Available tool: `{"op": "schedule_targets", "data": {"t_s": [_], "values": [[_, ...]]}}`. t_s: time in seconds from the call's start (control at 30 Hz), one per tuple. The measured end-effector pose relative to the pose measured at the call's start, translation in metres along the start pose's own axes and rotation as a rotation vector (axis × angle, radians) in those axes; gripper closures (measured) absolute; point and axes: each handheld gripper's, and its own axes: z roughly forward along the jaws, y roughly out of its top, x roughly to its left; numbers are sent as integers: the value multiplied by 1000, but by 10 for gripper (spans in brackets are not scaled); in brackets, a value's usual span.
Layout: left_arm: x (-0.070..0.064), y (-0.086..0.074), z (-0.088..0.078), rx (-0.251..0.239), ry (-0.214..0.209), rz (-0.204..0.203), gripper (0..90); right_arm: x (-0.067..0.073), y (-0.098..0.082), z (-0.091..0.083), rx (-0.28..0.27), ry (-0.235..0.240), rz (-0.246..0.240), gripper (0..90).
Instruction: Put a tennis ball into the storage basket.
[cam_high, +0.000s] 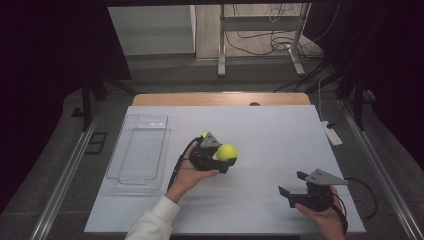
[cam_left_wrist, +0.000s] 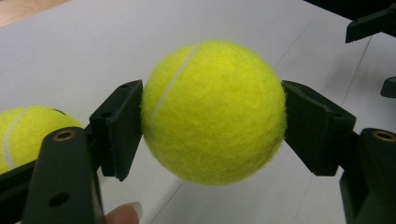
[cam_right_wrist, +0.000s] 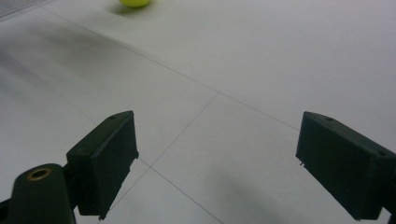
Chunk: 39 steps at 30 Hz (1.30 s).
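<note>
A yellow tennis ball sits squeezed between the two black jaws of my left gripper, held a little above the white table near its middle. A second tennis ball lies just behind that gripper, mostly hidden by it in the high view. My right gripper rests near the front right of the table, its jaws wide open with only bare tabletop between them. At the top edge of the right gripper view a yellow ball peeks in.
A clear plastic tray lies at the left side of the table. Far jaws of the right gripper appear at the top right of the left gripper view. A wooden table edge runs along the back.
</note>
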Motion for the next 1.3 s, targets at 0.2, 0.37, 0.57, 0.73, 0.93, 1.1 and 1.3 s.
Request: {"op": "schedule_targets", "data": {"t_s": [0.2,0.37,0.57,0.73,0.93,1.1,1.3], "values": [[1,2,-6,-22,-23,-30,267,0,0,0,2,0,1,129],[1,3,-9,-27,1,-29,267,0,0,0,2,0,1,129],[1,5,-16,-48,2,-26,267,0,0,1,0,3,-3,129],[3,7,-23,-61,10,-36,267,0,0,0,2,2,0,129],[5,8,-26,-73,11,-45,267,0,0,1,4,0,-3,129],[6,9,-29,-82,13,-47,267,0,0,1,2,2,-1,129],[6,10,-32,-92,13,-48,267,0,0,1,2,1,-1,130]]}}
